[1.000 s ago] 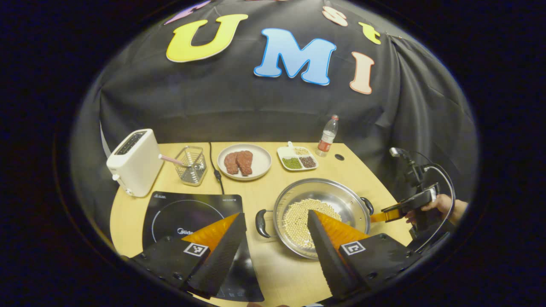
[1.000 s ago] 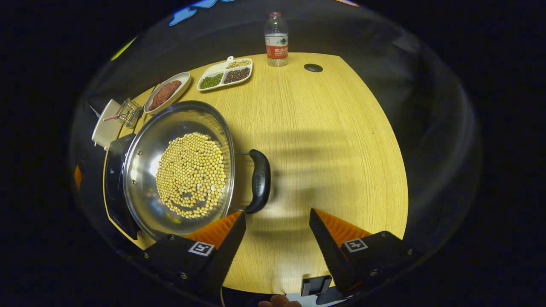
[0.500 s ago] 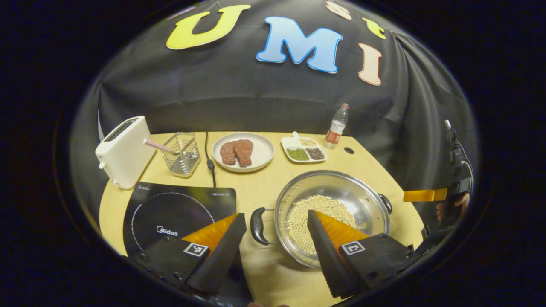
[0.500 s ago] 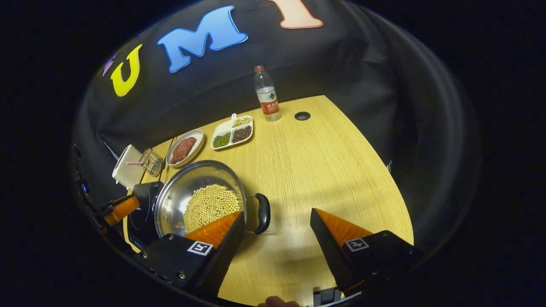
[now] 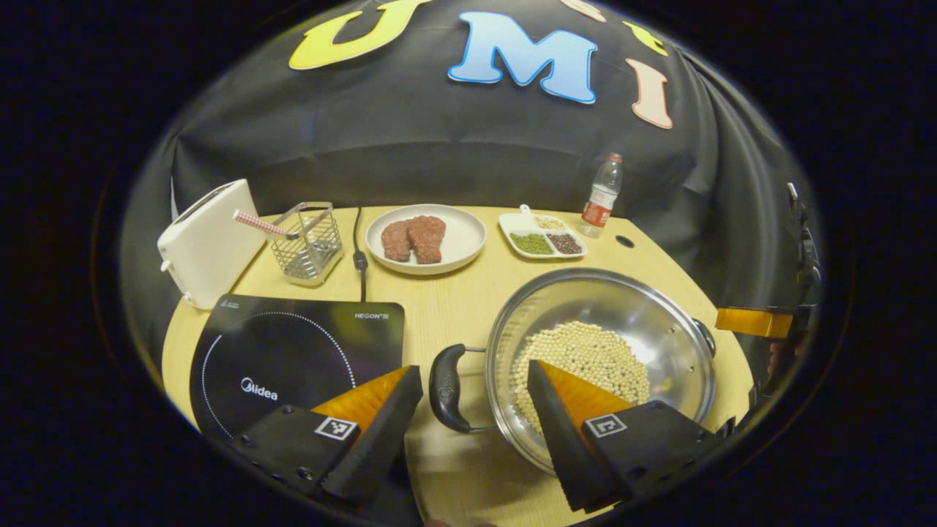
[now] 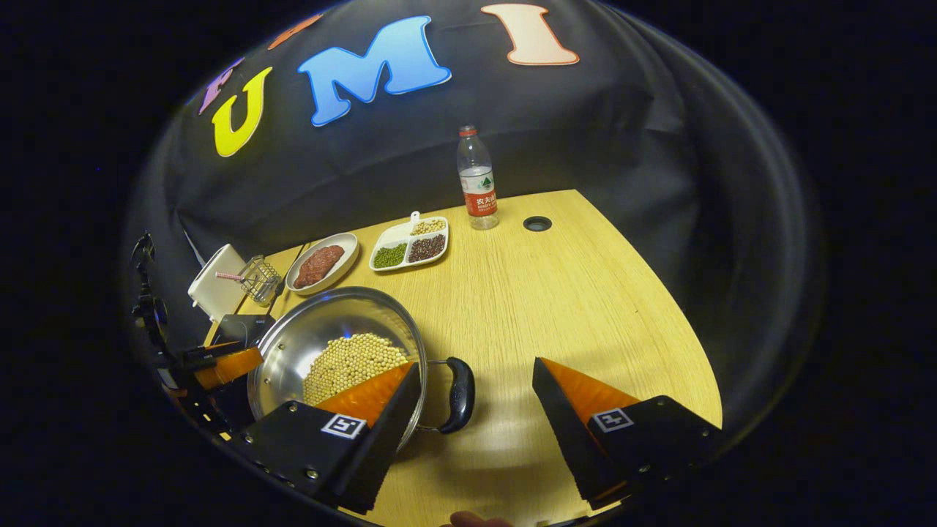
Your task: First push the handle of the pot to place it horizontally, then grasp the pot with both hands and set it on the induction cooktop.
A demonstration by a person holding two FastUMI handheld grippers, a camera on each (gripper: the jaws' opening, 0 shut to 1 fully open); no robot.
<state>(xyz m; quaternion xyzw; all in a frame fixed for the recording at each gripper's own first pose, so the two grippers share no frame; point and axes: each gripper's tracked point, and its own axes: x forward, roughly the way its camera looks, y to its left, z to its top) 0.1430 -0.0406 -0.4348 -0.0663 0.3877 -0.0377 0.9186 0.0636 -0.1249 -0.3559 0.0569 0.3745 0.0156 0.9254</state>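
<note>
The steel pot [image 5: 585, 293] holds soybeans [image 5: 585, 359] and stands on the wooden table [image 5: 446, 307], right of the black induction cooktop [image 5: 293, 351]. Its two black handles point left [image 5: 445, 377] and right [image 5: 706, 337]. My left gripper [image 5: 472, 369] is open, and the left handle lies just beyond the gap between its fingers. In the right gripper view the pot [image 6: 322, 322] is at lower left and its near handle [image 6: 460, 384] sits just ahead of my open right gripper [image 6: 476, 366], close to the left finger. Neither gripper touches the pot. The left gripper [image 6: 219, 362] appears beyond the pot.
Along the back of the table stand a white toaster [image 5: 205, 241], a wire basket [image 5: 307, 238], a plate of meat [image 5: 426, 238], a divided dish of beans [image 5: 542, 238] and a water bottle [image 5: 602, 197]. The cooktop's cable [image 5: 359, 252] runs backward. Bare table [image 6: 571, 293] lies right of the pot.
My left gripper has come closer to the pot's left handle. The right gripper has tilted up from looking down on the pot and drawn back beside the right handle. The pot has not moved.
</note>
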